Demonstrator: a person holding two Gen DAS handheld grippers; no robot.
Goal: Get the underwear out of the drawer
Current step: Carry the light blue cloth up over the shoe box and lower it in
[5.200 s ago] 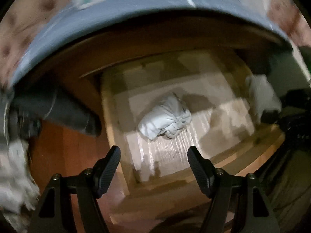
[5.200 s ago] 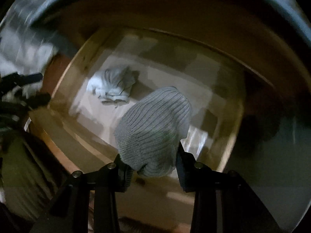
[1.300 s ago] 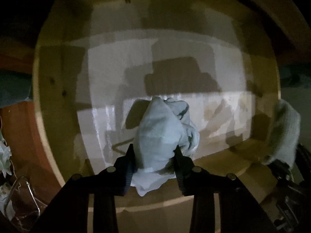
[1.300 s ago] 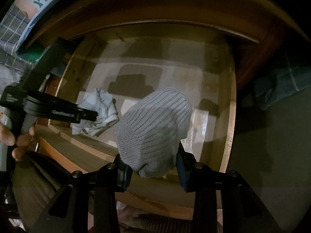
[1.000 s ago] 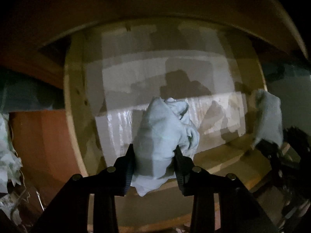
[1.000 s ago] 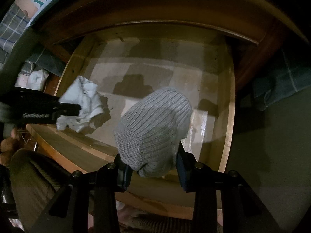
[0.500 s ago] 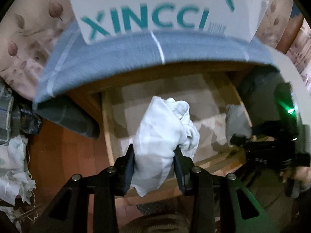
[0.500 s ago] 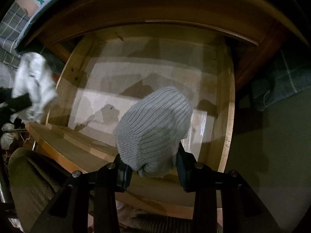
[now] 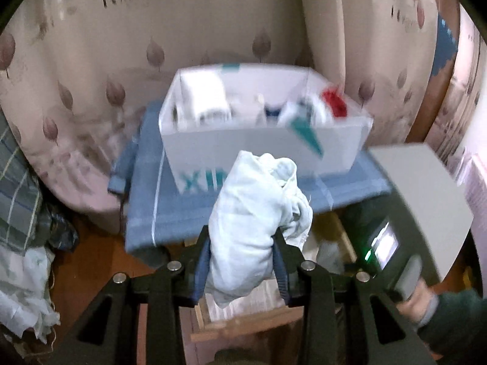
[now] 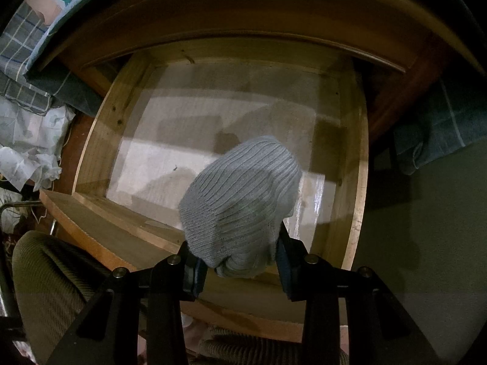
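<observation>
Though blurred by motion in the left wrist view, made out a white box on a blue cloth, its contents smeared beyond telling and its teal lettering half covered. Hid most of the drawer below behind the bundle; showed only a corner of it. Cut off the other handset and the hand holding it at the right edge.

Looked pale, crumpled and soft, that white underwear, bunched into a lump. Sat pinched between the left gripper pads, jaws narrowed onto it, bulk standing up past the fingertips, held above the drawer in front of the box.

In the right wrist view, showed grey ribbed underwear, rounded like a cap, clamped in the right gripper, jaws drawn in on its lower end, hanging over the wooden drawer with its pale, bare floor.
</observation>
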